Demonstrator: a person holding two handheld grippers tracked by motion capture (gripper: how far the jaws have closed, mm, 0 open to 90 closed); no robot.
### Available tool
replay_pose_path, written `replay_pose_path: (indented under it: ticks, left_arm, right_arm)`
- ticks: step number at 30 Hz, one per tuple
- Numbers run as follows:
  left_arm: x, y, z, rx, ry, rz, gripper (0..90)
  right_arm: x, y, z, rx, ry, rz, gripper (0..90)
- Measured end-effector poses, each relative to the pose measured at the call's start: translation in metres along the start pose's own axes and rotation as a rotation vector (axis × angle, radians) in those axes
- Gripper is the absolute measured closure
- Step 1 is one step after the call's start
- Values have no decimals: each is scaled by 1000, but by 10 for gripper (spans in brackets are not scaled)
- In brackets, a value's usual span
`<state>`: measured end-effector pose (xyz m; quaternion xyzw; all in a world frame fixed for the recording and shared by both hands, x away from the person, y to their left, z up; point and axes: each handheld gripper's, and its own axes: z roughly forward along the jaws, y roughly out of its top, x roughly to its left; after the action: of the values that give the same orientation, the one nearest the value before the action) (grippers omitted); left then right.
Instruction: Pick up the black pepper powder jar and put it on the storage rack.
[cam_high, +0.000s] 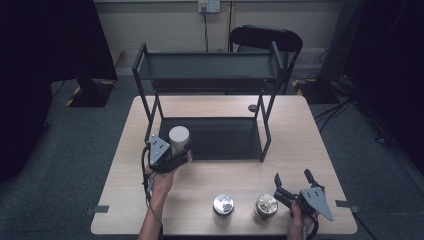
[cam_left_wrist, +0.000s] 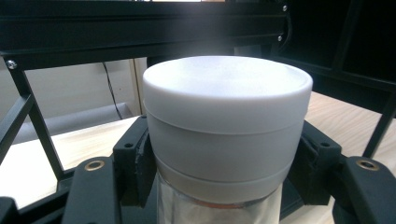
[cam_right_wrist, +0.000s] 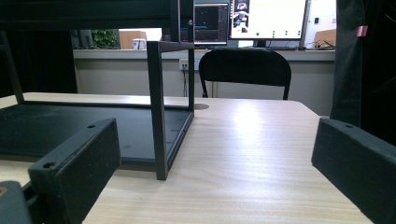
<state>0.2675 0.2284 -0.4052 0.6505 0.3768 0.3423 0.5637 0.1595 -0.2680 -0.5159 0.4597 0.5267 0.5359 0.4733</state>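
While the left gripper (cam_high: 172, 154) has its jaws closed on a white-lidded jar (cam_high: 179, 140) at the front left corner of the black two-tier rack (cam_high: 210, 75), the work in hand looks like loading jars onto that rack, and this one is partway there. In the left gripper view the jar (cam_left_wrist: 227, 126) stands upright between the jaws, which press on it just below the broad white lid; under the lid the wall looks clear, with a thin orange line at the neck. Whether it is held clear of the table or rests at the edge of the lower shelf (cam_high: 215, 137), I cannot tell.

The right gripper (cam_high: 295, 192) rests near the table's front right corner with its jaws spread wide and nothing between them. Just to its left stands a gold-lidded jar (cam_high: 266, 205), and further left a silver-lidded jar (cam_high: 223, 205), both upright near the front edge of the wooden table (cam_high: 300, 130).

The next move, as I judge it, calls for carrying the held jar forward over the shelf's low rim, keeping it level and clear of the corner post (cam_high: 152, 117), then setting it flat before letting go. The right gripper is well placed to close on the gold-lidded jar.

No brand, label or writing can be read on any jar; the screens (cam_right_wrist: 250, 18) in the right gripper view are too small to read.
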Motion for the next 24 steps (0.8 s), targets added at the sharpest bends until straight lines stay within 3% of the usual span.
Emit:
replay_pose_path:
  ticks: [14, 24]
  left_arm:
    - [4, 0, 13, 29, 14, 9, 345]
    - [9, 2, 29, 64, 33, -7, 344]
  right_arm:
    - [0, 0, 0, 0, -3, 1, 0]
    - [0, 0, 0, 1, -2, 0, 0]
